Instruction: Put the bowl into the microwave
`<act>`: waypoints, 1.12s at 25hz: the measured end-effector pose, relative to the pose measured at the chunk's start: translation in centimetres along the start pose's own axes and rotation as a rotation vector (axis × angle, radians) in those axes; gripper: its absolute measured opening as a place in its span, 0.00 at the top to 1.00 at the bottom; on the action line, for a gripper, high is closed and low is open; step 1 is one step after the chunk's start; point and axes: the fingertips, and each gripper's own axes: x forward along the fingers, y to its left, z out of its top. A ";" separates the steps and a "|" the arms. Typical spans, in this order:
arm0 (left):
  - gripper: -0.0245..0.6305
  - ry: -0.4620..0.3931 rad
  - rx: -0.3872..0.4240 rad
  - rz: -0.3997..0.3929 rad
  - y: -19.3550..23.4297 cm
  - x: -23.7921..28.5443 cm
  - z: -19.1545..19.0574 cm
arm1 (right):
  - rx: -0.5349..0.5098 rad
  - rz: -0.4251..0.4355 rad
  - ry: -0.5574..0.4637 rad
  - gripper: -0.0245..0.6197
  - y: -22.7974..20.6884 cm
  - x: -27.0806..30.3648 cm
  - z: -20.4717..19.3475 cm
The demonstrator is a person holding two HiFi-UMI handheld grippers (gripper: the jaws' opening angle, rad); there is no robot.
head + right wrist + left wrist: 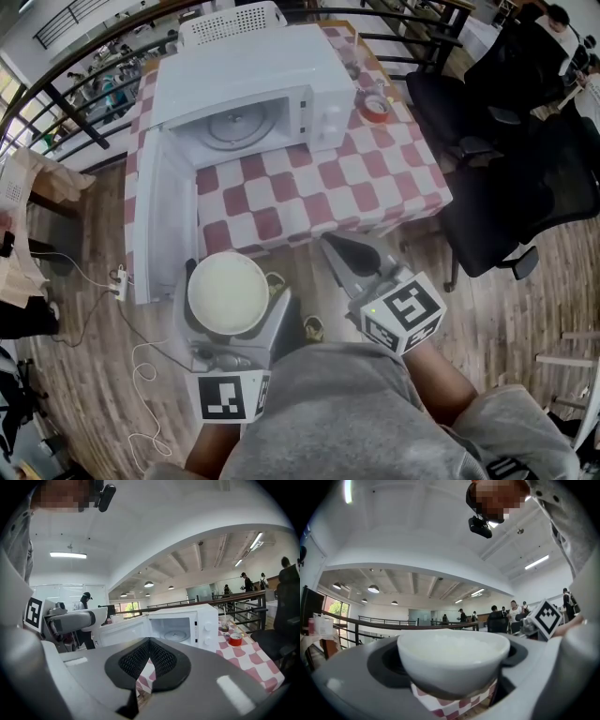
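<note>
Head view: the white bowl (226,292) sits upright, mouth up, in the left gripper (236,314) above the wooden floor (506,319), just short of the checked table (375,187). The microwave (253,89) stands on the table, its door (155,225) swung open towards the person.

Left gripper view: the jaws clamp the bowl's sides, rim level.

Right gripper view: the right gripper (149,660) has its jaws pressed together, empty, pointing at the microwave.
</note>
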 end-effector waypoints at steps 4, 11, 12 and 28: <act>0.15 0.004 -0.014 0.005 1.1 1.3 -0.3 | 0.010 0.003 0.012 0.96 -0.7 1.5 0.0; 0.15 0.016 -0.026 -0.013 2.3 4.3 -1.0 | 0.008 0.001 0.039 0.96 -2.3 4.0 0.5; 0.15 0.023 -0.030 -0.014 2.5 4.9 -1.2 | 0.007 0.001 0.041 0.96 -2.6 4.5 0.7; 0.15 0.040 -0.037 -0.039 6.5 13.2 -1.6 | 0.018 -0.001 0.061 0.96 -7.2 11.6 2.9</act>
